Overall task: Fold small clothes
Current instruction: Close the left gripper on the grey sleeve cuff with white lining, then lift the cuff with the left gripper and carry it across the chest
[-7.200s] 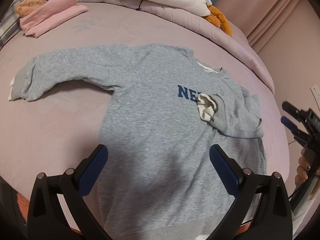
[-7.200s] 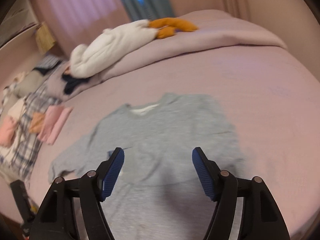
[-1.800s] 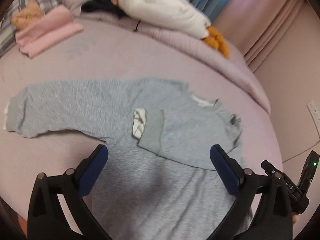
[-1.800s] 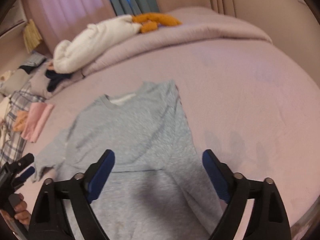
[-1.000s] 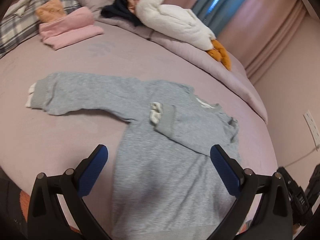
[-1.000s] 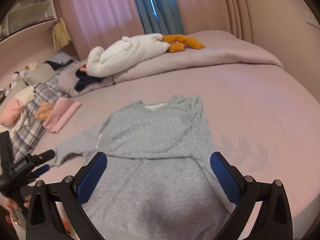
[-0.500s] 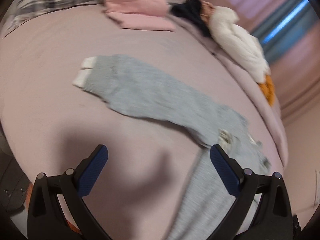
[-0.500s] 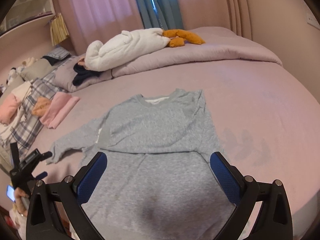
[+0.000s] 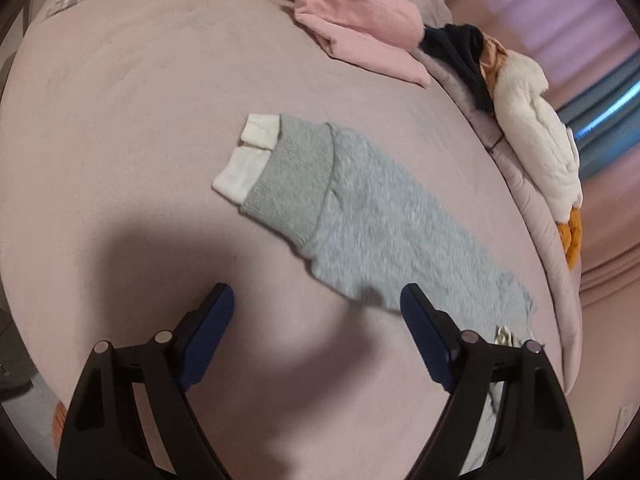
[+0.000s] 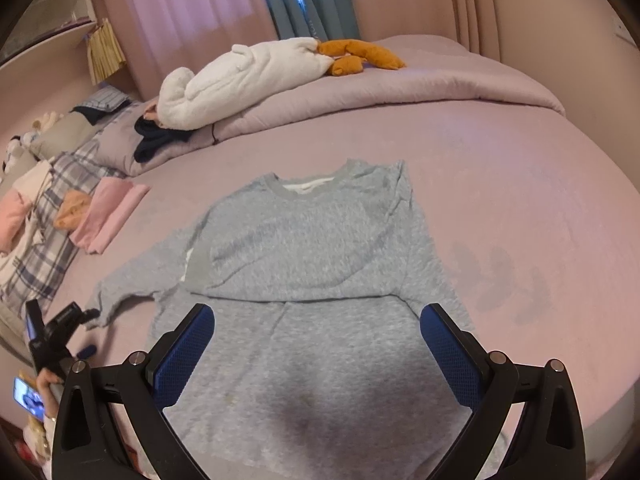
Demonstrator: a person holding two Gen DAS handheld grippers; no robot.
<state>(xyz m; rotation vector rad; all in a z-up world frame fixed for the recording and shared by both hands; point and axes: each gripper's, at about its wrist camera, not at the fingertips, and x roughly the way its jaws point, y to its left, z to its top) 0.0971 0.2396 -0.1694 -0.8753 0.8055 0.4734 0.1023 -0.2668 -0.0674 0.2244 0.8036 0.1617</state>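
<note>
grey sweatshirt (image 10: pixel 320 264) whole only from right tool (image 10: pixel 316 348), apart, left tool (image 9: pixel 316 312) closing, empty, over sleeve (image 9: pixel 360 216)

Heathered grey sweatshirt (image 10: pixel 320 264) on a mauve-pink bedspread (image 10: pixel 520 184), its ribbed cuff (image 9: pixel 288 176) a flatter grey with a cream-white inner cuff (image 9: pixel 248 156) peeking out. Far left, a pink folded garment (image 9: pixel 360 36) beside grey-and-white plaid fabric (image 10: pixel 44 236). There's a white fluffy plush (image 10: pixel 248 76) with orange feet (image 10: pixel 360 56), a navy garment (image 10: pixel 156 140) under it. Pink and teal-blue curtains (image 10: pixel 304 0) behind. Both grippers black with blue pads (image 10: pixel 184 356).
</note>
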